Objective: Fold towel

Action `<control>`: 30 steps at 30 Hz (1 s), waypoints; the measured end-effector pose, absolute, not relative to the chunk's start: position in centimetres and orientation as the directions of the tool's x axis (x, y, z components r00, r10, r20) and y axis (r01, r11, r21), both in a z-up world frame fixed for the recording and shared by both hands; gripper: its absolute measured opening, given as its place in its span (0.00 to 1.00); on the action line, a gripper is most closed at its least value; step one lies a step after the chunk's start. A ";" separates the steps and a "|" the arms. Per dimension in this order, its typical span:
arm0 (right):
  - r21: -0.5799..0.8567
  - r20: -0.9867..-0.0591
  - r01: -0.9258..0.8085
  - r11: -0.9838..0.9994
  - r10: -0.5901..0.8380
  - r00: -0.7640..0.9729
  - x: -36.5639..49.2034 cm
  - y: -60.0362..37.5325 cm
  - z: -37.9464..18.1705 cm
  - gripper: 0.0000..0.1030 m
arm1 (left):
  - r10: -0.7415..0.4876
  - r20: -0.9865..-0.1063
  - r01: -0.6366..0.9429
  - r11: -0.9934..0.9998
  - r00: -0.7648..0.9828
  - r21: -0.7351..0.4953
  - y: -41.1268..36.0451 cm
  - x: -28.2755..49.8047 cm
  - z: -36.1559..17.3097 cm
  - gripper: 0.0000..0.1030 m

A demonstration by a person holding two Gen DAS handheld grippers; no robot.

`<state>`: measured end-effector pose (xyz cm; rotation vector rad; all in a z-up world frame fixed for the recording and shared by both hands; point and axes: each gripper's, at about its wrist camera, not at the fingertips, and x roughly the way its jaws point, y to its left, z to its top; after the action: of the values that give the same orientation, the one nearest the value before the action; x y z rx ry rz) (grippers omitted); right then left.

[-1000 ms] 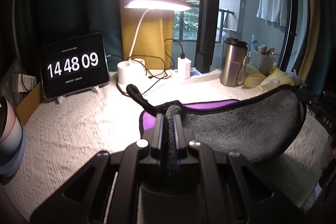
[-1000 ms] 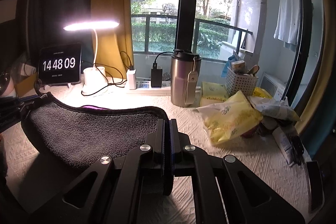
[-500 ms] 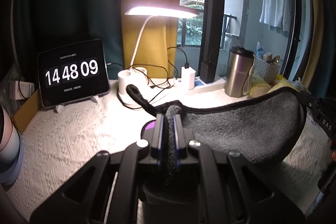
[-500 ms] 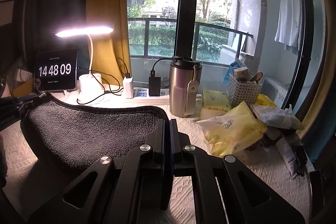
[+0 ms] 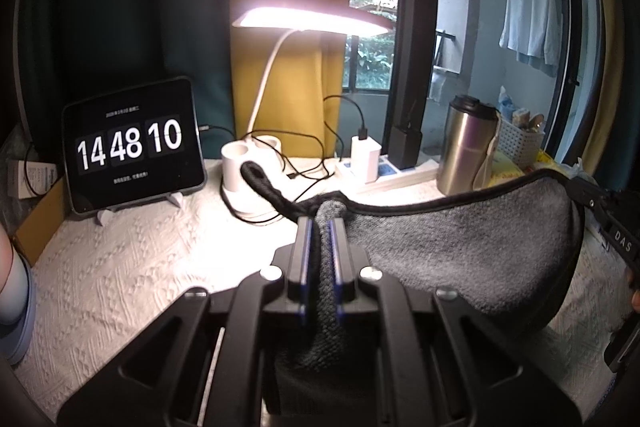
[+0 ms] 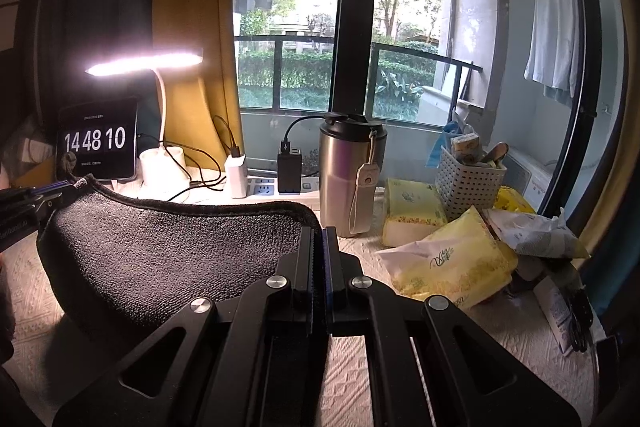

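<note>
A dark grey towel (image 5: 460, 251) with a black hem hangs stretched between my two grippers above the white textured tablecloth (image 5: 120, 267). My left gripper (image 5: 320, 223) is shut on one corner, with its black hanging loop (image 5: 260, 183) sticking out past the fingers. My right gripper (image 6: 318, 231) is shut on the other corner of the towel (image 6: 172, 251). Each gripper shows at the edge of the other's view: the right one (image 5: 600, 211) in the left wrist view, the left one (image 6: 36, 195) in the right wrist view. The towel sags in the middle.
At the back stand a tablet clock (image 5: 132, 147), a lit white desk lamp (image 5: 256, 163), a power strip with chargers (image 6: 272, 187), and a steel tumbler (image 6: 352, 175). Yellow tissue packs (image 6: 448, 259) and a white basket (image 6: 468, 187) crowd the right side.
Both grippers have risen with the towel; the purple underside seen earlier no longer shows. The background objects sit lower in both views.
</note>
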<state>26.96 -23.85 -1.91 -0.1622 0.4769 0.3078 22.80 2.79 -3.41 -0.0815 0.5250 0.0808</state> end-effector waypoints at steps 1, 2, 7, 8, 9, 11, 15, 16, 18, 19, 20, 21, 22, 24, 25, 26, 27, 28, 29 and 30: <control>-0.081 -0.475 -0.327 0.941 0.252 0.843 27.2 -23.8 -2.0 0.04 | 0.057 -0.503 -0.098 0.994 0.862 -0.057 2.8 23.0 -3.5 0.09; -0.081 -0.475 -0.326 0.942 0.251 0.844 27.5 -23.8 -2.0 0.04 | 0.058 -0.503 -0.099 0.993 0.863 -0.056 2.8 23.1 -3.5 0.09; -0.084 -0.484 -0.327 0.941 0.248 0.839 28.5 -23.5 -2.5 0.04 | 0.062 -0.506 -0.104 0.993 0.860 -0.055 3.0 24.2 -3.9 0.09; -0.084 -0.487 -0.327 0.941 0.247 0.838 28.8 -23.5 -2.7 0.04 | 0.063 -0.507 -0.105 0.993 0.860 -0.055 3.0 24.3 -4.0 0.09; -0.084 -0.489 -0.327 0.941 0.247 0.837 28.9 -23.4 -2.8 0.04 | 0.063 -0.510 -0.106 0.993 0.858 -0.056 3.1 24.6 -4.2 0.09; -0.085 -0.496 -0.328 0.941 0.246 0.833 29.4 -23.3 -3.1 0.04 | 0.064 -0.512 -0.107 0.993 0.857 -0.056 3.1 25.0 -4.4 0.09; -0.086 -0.509 -0.331 0.940 0.244 0.825 30.4 -23.1 -3.8 0.04 | 0.067 -0.518 -0.109 0.993 0.853 -0.053 3.3 25.9 -4.9 0.09; -0.086 -0.511 -0.331 0.940 0.244 0.824 30.6 -23.0 -3.9 0.04 | 0.067 -0.519 -0.110 0.992 0.852 -0.053 3.4 26.1 -5.0 0.09; -0.087 -0.518 -0.334 0.939 0.244 0.820 31.1 -22.9 -4.2 0.04 | 0.067 -0.525 -0.112 0.992 0.848 -0.053 3.5 26.5 -5.3 0.09; -0.087 -0.522 -0.335 0.938 0.243 0.817 31.4 -22.8 -4.4 0.04 | 0.068 -0.529 -0.112 0.992 0.846 -0.053 3.5 26.8 -5.5 0.09; -0.088 -0.526 -0.336 0.938 0.242 0.815 31.6 -22.7 -4.6 0.04 | 0.068 -0.532 -0.112 0.992 0.844 -0.052 3.6 27.0 -5.7 0.09; -0.088 -0.530 -0.336 0.938 0.242 0.813 31.8 -22.6 -4.8 0.04 | 0.067 -0.535 -0.112 0.992 0.842 -0.051 3.6 27.2 -5.9 0.09; -0.088 -0.534 -0.336 0.938 0.240 0.810 32.1 -22.6 -5.1 0.04 | 0.068 -0.540 -0.113 0.992 0.839 -0.051 3.7 27.5 -6.2 0.09; -0.089 -0.542 -0.337 0.937 0.238 0.806 32.5 -22.4 -5.5 0.04 | 0.068 -0.547 -0.115 0.992 0.834 -0.052 3.8 27.9 -6.6 0.09; -0.091 -0.547 -0.338 0.937 0.236 0.803 32.8 -22.3 -5.8 0.04 | 0.068 -0.553 -0.116 0.992 0.830 -0.051 3.8 28.2 -6.9 0.09; -0.092 -0.553 -0.338 0.937 0.234 0.799 33.0 -22.2 -6.0 0.04 | 0.067 -0.560 -0.116 0.992 0.826 -0.051 3.9 28.4 -7.2 0.09; -0.092 -0.560 -0.338 0.937 0.232 0.795 33.2 -22.2 -6.3 0.04 | 0.066 -0.565 -0.115 0.992 0.822 -0.052 3.9 28.6 -7.4 0.09; -0.090 -0.568 -0.337 0.937 0.230 0.791 33.5 -22.2 -6.6 0.04 | 0.064 -0.573 -0.114 0.992 0.817 -0.051 3.9 28.9 -7.7 0.09; -0.090 -0.576 -0.336 0.937 0.226 0.785 33.8 -22.2 -7.0 0.04 | 0.063 -0.579 -0.113 0.992 0.813 -0.051 3.9 29.2 -8.0 0.09; -0.089 -0.584 -0.336 0.938 0.224 0.781 34.0 -22.2 -7.3 0.04 | 0.061 -0.587 -0.113 0.992 0.808 -0.053 3.9 29.4 -8.2 0.09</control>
<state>34.01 -22.17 -7.32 -0.1931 0.6040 0.3043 29.42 3.95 -8.25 -0.0864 0.6241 0.0933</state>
